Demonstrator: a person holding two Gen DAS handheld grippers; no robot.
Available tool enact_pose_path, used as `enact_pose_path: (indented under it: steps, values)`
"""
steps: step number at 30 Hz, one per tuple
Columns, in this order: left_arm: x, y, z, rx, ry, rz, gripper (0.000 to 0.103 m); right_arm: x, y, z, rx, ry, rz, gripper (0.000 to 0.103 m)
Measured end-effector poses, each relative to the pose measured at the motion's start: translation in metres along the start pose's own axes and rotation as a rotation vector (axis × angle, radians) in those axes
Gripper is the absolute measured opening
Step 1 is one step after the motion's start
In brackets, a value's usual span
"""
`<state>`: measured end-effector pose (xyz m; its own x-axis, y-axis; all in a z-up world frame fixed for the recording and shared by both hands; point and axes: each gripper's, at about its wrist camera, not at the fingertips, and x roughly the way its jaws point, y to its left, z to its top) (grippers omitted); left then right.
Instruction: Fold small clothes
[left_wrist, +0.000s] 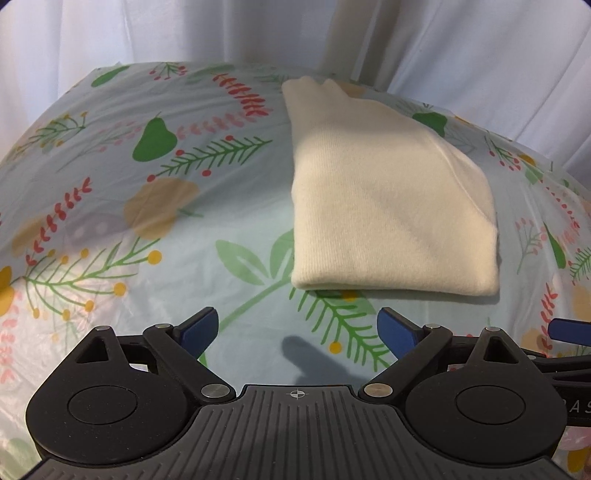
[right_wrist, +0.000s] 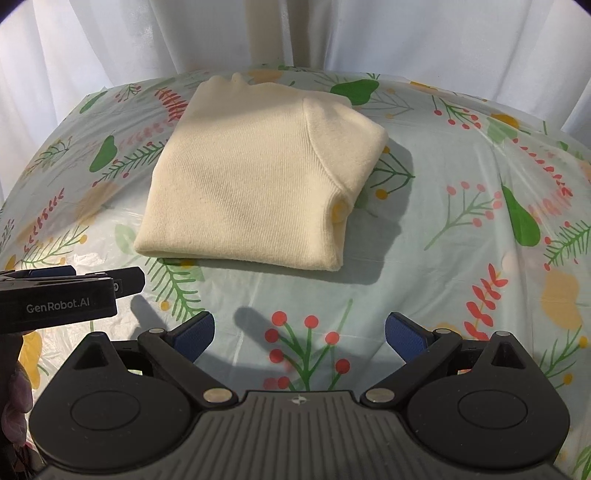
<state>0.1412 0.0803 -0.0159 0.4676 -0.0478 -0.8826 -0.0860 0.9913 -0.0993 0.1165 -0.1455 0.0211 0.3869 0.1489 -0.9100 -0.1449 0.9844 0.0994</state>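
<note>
A cream knitted garment (left_wrist: 384, 192) lies folded into a compact rectangle on the floral tablecloth (left_wrist: 147, 206); the right wrist view shows the same garment (right_wrist: 255, 181) with a sleeve seam on top. My left gripper (left_wrist: 297, 328) hangs open just in front of the garment's near edge, its blue pads apart from the cloth with nothing between them. My right gripper (right_wrist: 299, 332) is also wide open and empty, a little short of the garment's near edge. The left gripper's body (right_wrist: 62, 295) shows at the left of the right wrist view.
White curtains (right_wrist: 110, 44) hang behind the table (right_wrist: 461, 258). A hand (right_wrist: 14, 398) shows at the left edge of the right wrist view. The tablecloth has bare stretches on both sides of the garment.
</note>
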Motion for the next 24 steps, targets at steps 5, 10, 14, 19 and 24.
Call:
enact_pose_path:
  steps: [5, 10, 14, 19, 24]
  values:
    - [0.003, -0.004, 0.003, 0.022, 0.009, 0.014, 0.096, 0.0, 0.003, 0.007, 0.017, -0.009, -0.03, 0.099]
    - [0.008, -0.005, 0.004, 0.038, 0.024, 0.034, 0.096, 0.002, 0.005, 0.011, 0.008, -0.009, -0.056, 0.099]
    - [0.01, -0.006, 0.005, 0.043, 0.036, 0.035, 0.096, 0.004, 0.005, 0.013, 0.008, -0.007, -0.065, 0.099]
    - [0.013, -0.008, 0.006, 0.053, 0.046, 0.034, 0.096, 0.005, 0.003, 0.014, 0.024, -0.001, -0.072, 0.099]
    - [0.014, -0.009, 0.007, 0.061, 0.053, 0.028, 0.096, 0.007, 0.002, 0.015, 0.031, 0.002, -0.075, 0.099]
